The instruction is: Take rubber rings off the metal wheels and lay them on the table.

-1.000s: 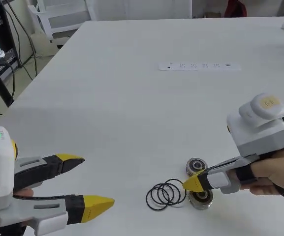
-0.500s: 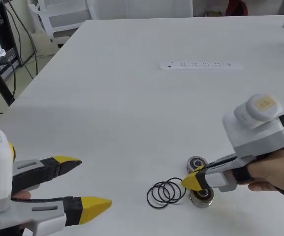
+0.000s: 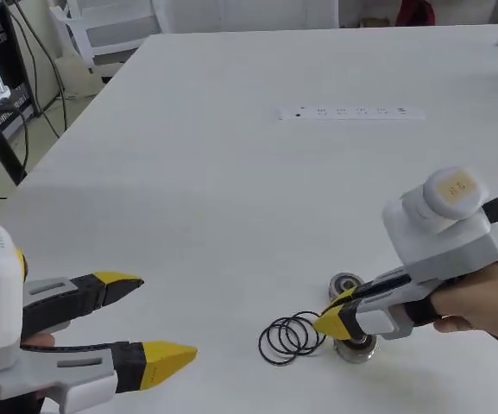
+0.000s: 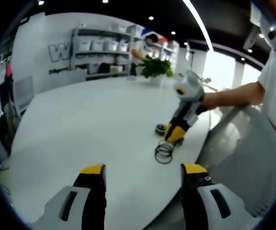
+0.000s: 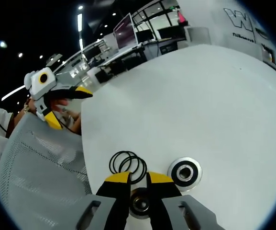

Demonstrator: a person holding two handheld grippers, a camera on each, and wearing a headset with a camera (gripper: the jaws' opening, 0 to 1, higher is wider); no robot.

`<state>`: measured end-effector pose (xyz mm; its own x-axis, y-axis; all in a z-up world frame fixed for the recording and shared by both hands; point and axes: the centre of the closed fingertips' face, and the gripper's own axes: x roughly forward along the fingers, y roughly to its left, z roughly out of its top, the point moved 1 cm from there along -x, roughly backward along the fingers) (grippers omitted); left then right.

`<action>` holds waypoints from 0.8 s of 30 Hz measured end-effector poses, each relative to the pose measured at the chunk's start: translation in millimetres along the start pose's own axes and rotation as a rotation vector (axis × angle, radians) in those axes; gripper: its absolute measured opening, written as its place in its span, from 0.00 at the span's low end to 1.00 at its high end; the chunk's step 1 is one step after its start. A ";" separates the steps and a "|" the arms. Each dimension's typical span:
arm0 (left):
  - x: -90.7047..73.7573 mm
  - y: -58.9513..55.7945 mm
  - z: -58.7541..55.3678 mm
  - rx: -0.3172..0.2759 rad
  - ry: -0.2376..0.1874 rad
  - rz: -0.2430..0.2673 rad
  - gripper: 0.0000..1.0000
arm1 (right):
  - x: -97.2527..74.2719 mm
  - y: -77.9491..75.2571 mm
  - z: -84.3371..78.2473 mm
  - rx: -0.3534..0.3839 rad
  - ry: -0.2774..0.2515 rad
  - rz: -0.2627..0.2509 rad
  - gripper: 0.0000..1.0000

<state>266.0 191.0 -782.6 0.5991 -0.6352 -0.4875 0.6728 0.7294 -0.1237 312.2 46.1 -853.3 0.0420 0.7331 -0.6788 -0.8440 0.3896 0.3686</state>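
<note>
Presently on the bench:

- Table (image 3: 231, 190): white, broad, matt top.
- Rubber rings (image 3: 290, 339): black, thin, several loose hoops lying flat and overlapping in one small cluster on the table's near part, just beside the nearer wheel on its left in the head view.
- Nearer metal wheel (image 5: 140, 202): round, dark centre, flat on the table. It lies directly under the right gripper's tips and is partly covered by them. Whether a ring sits on its rim cannot be told.
- Farther metal wheel (image 3: 345, 285): silver rim, dark inner band, flat on the table. It lies close behind the nearer wheel, apart from the rings and clear of both grippers.
- Right gripper (image 3: 330, 322): grey body, black jaws with yellow tips, held in a hand (image 3: 477, 302) from the right. It is tilted down so the tips sit over the nearer wheel. The jaws are drawn close with a narrow slit between them. Whether they nip anything cannot be told.
- Left gripper (image 3: 167, 316): same make, held low at the near left, well apart from rings and wheels. Its jaws are spread wide with nothing between them, and the tips point towards the cluster.
- Power strip (image 3: 349, 112): white, lying on the far part of the table.
- Mesh chair (image 5: 32, 163): grey, at the table's edge in the right gripper view.
</note>
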 end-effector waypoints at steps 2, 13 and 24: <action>-0.5 0.5 -0.7 -0.002 0.003 0.001 0.64 | 1.4 1.5 -0.5 -0.026 0.008 0.000 0.12; -0.1 0.8 -1.3 0.001 0.005 0.006 0.64 | 5.0 2.0 -7.0 -0.092 0.038 -0.011 0.18; -2.0 0.9 -3.6 -0.004 0.007 0.008 0.64 | 6.8 8.2 -5.2 -0.086 0.028 0.019 0.21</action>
<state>263.9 193.9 -784.9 0.6014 -0.6274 -0.4947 0.6662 0.7356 -0.1229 302.8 51.4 -858.1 0.0116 0.7235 -0.6902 -0.8874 0.3255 0.3263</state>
